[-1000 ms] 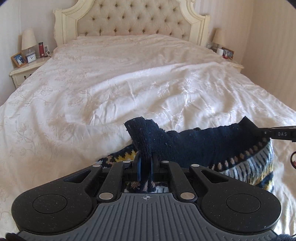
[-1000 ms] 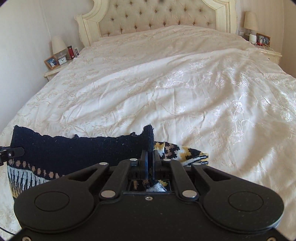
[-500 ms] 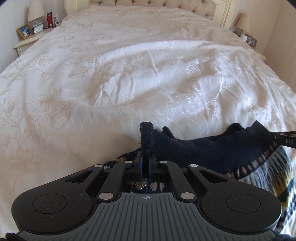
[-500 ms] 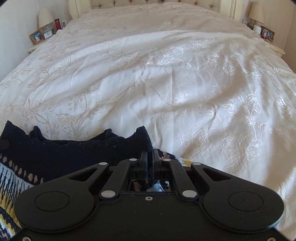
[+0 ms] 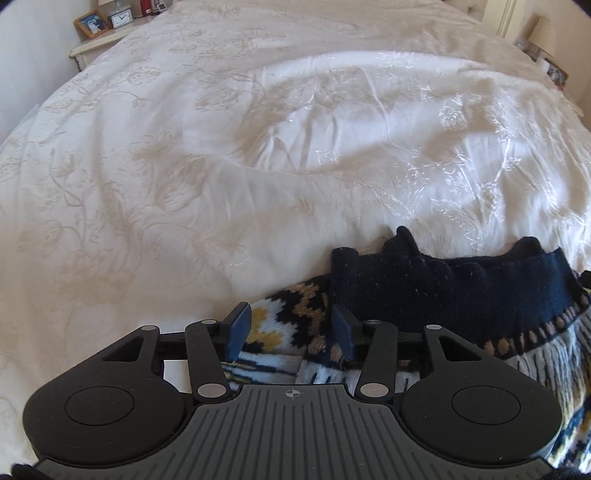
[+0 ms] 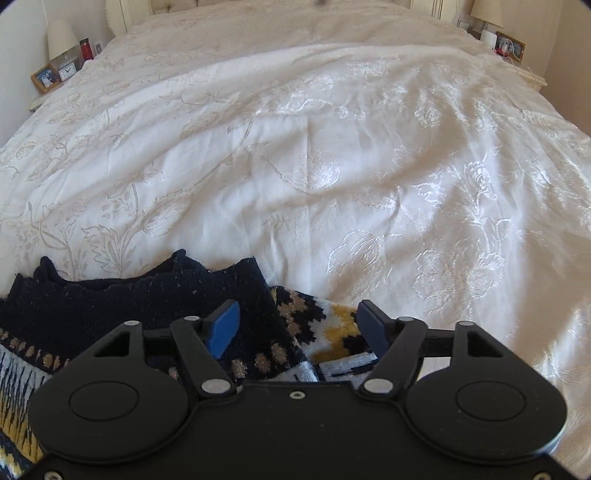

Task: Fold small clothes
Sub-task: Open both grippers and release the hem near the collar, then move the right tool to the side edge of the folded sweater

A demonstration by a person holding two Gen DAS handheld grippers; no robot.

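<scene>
Both grippers are spread wide right now, nothing pinched in either; the left gripper (image 5: pixel 291 330) sits low over the near edge of the patterned knit sweater (image 5: pixel 443 291), blue pads apart with the yellow, white and navy pattern showing between them; the right gripper (image 6: pixel 297 326) is the same story, its fingers wide apart over the other end of the sweater (image 6: pixel 147 295), its left pad (image 6: pixel 221 328) right against the navy band and the other out over the patterned bit; the sweater lies at the near end of the bed, on the cream embroidered bedspread (image 5: pixel 258 147), with its dark navy ribbed band folded over on top and a bit rumpled along the far edge, the patterned part peeking out below and to the sides; rest of the bedspread (image 6: pixel 332 147) is just wrinkles and floral stitching; way back there's a nightstand with a photo frame (image 5: pixel 90 23) and a small clock (image 5: pixel 121 20) on one side, and another framed photo (image 6: pixel 509 46) with a lamp (image 6: pixel 487 14) on the other
</scene>
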